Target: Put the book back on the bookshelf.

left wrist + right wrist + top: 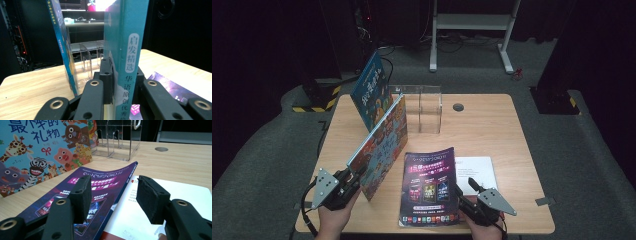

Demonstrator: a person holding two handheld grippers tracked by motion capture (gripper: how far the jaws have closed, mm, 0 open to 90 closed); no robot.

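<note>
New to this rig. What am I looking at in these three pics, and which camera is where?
No robot arm here: a person holds a hand-held claw in each hand. The high view looks down on the wooden table; the other two cameras ride on the claws. The left claw is shut on an upright picture book, gripping its spine. The right claw is open over a purple magazine that lies partly on a white sheet. Behind stand a second book and a clear acrylic rack.

My high view looks down across the worktop [492, 125] from its near edge; both gripper views sit low and close, sharing the acrylic rack [430, 109].
</note>
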